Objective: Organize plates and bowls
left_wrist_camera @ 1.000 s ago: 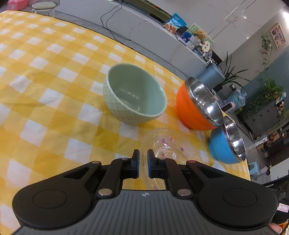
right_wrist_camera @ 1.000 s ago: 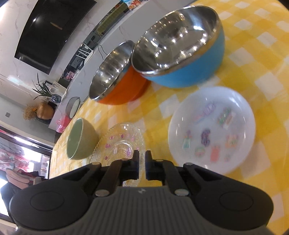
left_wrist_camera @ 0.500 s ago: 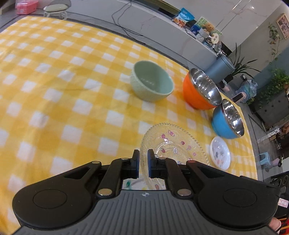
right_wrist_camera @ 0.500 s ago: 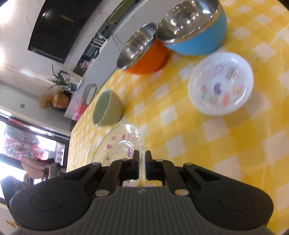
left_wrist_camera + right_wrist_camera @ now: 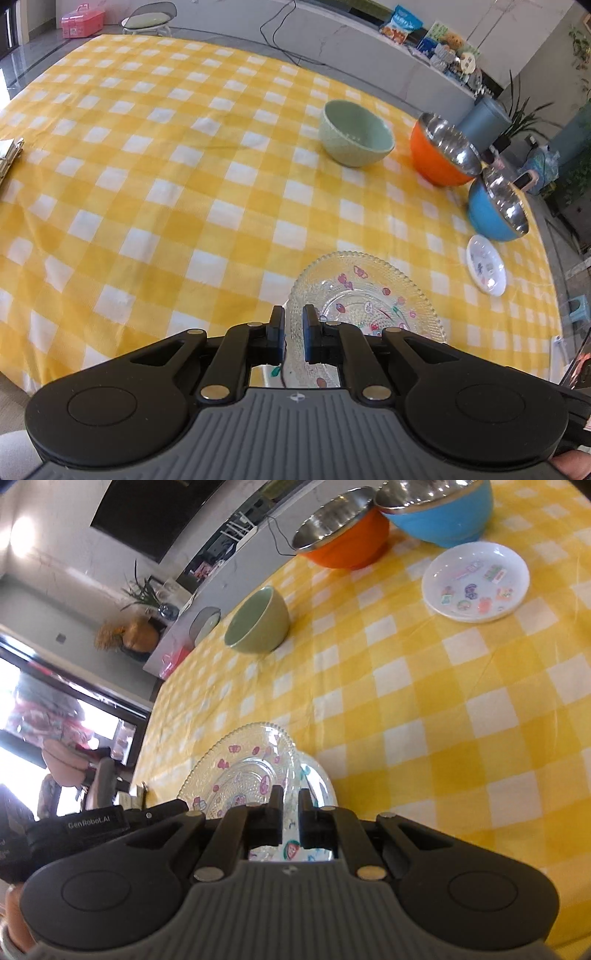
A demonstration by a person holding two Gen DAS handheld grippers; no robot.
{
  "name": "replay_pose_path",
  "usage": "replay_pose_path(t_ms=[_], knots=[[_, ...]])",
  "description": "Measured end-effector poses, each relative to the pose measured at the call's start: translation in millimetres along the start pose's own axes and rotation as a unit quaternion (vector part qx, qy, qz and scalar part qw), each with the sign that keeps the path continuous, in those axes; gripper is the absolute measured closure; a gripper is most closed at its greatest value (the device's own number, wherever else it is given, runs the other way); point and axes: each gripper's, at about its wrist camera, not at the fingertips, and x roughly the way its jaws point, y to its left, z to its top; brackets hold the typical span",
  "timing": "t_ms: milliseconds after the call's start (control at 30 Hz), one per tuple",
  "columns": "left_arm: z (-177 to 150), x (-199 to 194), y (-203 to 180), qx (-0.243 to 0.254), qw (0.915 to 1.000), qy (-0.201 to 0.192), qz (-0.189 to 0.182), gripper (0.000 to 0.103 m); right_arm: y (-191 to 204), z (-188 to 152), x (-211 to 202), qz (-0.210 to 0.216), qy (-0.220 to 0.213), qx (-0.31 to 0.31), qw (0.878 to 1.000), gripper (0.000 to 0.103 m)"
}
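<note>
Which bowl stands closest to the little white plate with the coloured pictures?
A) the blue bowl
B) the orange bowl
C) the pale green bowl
A: the blue bowl stands right beside the white plate, with the orange bowl behind it and the green bowl farther off.

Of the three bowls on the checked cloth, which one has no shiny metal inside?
The pale green bowl. Its inside is matt green like its outside, while the orange bowl and the blue bowl are both lined with reflective steel.

Pink box (image 5: 82,23) and stool (image 5: 148,23) beyond checked tablecloth (image 5: 155,177)
</note>
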Motion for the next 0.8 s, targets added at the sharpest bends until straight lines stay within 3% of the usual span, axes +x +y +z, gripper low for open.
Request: replay_pose_path(t_ms=[267, 800], knots=[[-6, 12, -3, 0.028, 0.9984, 0.029, 0.039, 0.093, -2, -9, 8, -0.016, 0.016, -0.017, 1.000, 0.097], [-10, 24, -11, 0.053, 0.9954, 0.050, 0.063, 0.096, 8, -14, 11, -0.060, 0.021, -0.072, 0.995, 0.098]])
